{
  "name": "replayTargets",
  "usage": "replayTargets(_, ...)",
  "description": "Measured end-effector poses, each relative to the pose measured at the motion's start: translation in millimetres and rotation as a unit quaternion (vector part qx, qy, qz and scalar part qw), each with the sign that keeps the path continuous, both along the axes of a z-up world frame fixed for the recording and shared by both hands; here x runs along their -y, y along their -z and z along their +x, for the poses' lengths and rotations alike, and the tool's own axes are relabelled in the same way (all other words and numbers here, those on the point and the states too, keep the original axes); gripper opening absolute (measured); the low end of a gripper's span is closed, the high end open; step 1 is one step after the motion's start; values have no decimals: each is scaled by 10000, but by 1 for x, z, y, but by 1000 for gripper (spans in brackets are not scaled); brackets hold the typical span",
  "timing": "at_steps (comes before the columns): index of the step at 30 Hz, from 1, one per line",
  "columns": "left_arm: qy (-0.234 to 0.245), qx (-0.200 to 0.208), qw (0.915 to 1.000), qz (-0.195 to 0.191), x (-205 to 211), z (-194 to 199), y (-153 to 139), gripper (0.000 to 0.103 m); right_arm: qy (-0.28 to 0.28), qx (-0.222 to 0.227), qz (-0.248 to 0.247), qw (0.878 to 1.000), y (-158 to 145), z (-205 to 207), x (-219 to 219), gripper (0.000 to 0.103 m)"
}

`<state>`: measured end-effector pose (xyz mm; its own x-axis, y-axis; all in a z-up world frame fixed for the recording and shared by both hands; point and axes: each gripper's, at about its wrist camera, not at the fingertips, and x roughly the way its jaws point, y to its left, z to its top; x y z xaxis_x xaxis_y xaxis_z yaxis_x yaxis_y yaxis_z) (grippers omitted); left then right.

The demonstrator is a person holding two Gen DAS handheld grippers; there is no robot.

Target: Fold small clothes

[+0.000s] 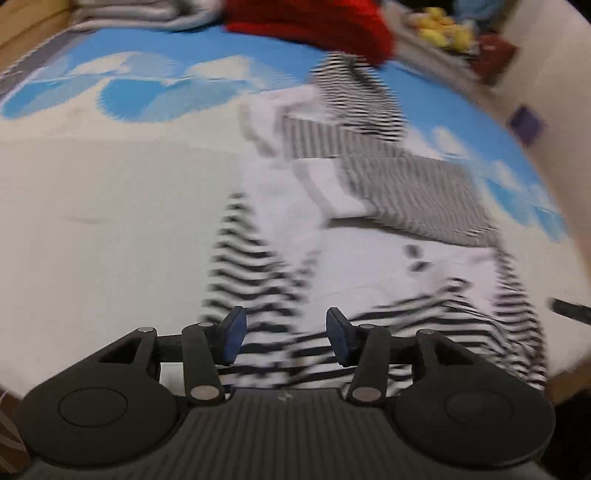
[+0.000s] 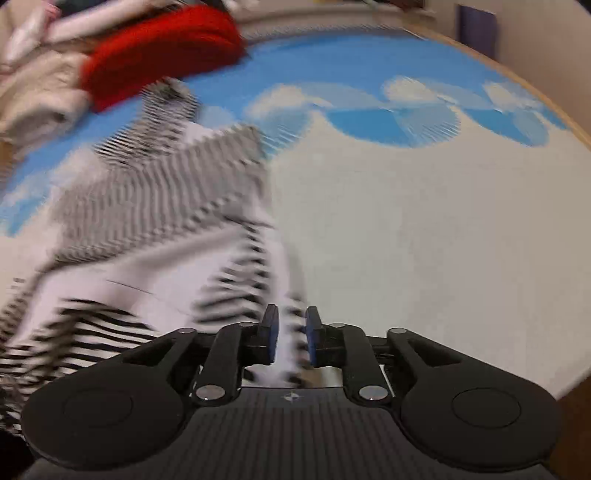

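A small white garment with black-and-white striped sleeves and a fine-striped panel [image 1: 373, 254] lies spread on the bed cover, blurred in both views. My left gripper [image 1: 284, 332] hovers over its near striped edge, blue pads wide apart, with cloth under the gap but not pinched. In the right wrist view the same garment [image 2: 147, 221] fills the left half. My right gripper [image 2: 291, 334] is at its right edge, jaws a little apart. A strip of the striped cloth shows in the gap, and the pads do not press on it.
The cover [image 1: 110, 221] is cream with blue and white cloud shapes [image 2: 424, 122] toward the far side. A red garment [image 1: 314, 26] [image 2: 162, 51] lies beyond the striped one, beside pale crumpled clothes [image 2: 37, 96]. Yellow items [image 1: 443, 27] sit at the far right.
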<state>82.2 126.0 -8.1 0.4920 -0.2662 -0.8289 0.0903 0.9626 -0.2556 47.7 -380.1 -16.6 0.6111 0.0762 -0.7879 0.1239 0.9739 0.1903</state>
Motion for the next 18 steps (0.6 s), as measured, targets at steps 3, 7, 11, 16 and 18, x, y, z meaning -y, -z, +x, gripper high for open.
replayTargets(3,839,-1,9964,-117,30,-4,2,53,-870,56,444,9952,-1,3,-24,29)
replayTargets(7,1704,-485,9839,252,67,-12,25,53,-2373,-124,110,9713,6,-4,-76,33)
replayTargets(11,1965,-679,9766,558,79,-15,40,51,-3184,-405,-282,9467,21,-16,-110,41)
replayTargets(16,2129,-807,9704,801,83,-17,52,24,-3510,-630,-786,9309,36,-22,-123,42)
replayTargets(18,2244,-875,9672,806,84,-17,55,14,-3535,-747,-856,9285,40,-22,-124,40)
